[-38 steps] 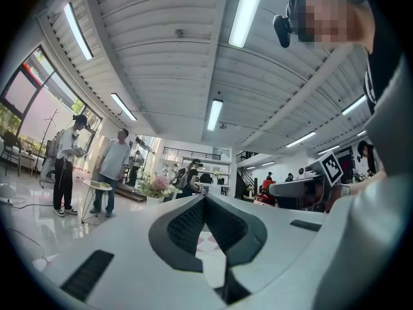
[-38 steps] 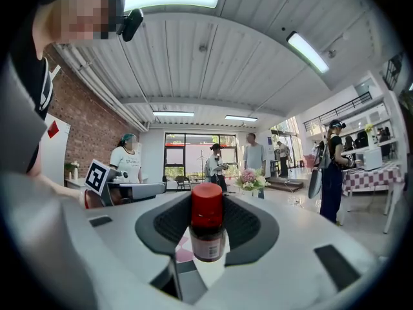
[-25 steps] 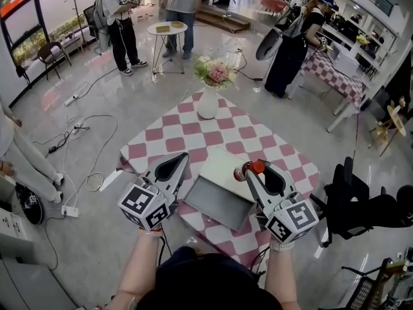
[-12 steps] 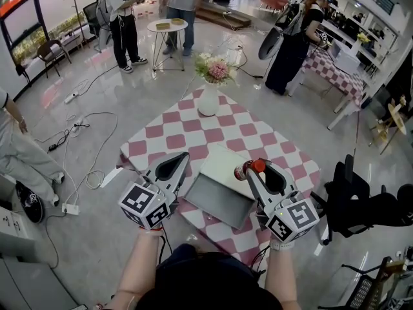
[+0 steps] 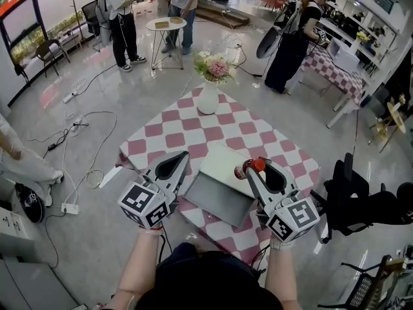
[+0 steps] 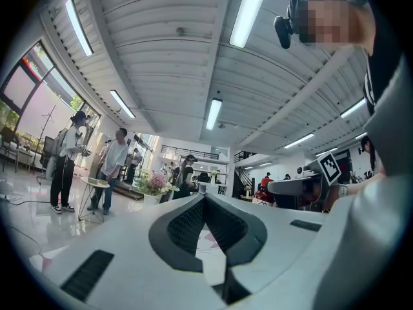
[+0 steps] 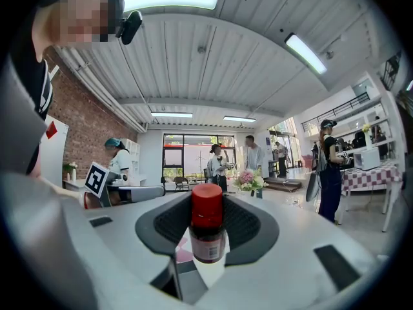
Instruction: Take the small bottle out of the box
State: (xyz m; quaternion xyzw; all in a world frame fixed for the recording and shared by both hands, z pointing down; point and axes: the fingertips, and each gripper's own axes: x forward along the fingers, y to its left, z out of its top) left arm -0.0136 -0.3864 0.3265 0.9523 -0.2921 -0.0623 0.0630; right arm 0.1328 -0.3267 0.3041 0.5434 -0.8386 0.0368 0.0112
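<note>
A small dark bottle (image 5: 247,169) with a red cap is held off the table, over the right edge of the open box (image 5: 218,199). My right gripper (image 5: 252,168) is shut on it. In the right gripper view the bottle (image 7: 208,232) stands upright between the two dark pads, cap uppermost. The box is flat and grey inside, with its pale lid (image 5: 224,163) lying back on the checkered table (image 5: 169,132). My left gripper (image 5: 180,158) hovers at the box's left side. Its jaws (image 6: 205,202) meet at the tips and hold nothing.
A white vase with pink flowers (image 5: 208,99) stands at the table's far edge. Cables (image 5: 84,129) trail over the floor to the left. A black chair (image 5: 361,206) is close on the right. Several people stand further back around a small round table (image 5: 166,26).
Both grippers and the bottle have stayed where they were. Only the people in the background have shifted a little.
</note>
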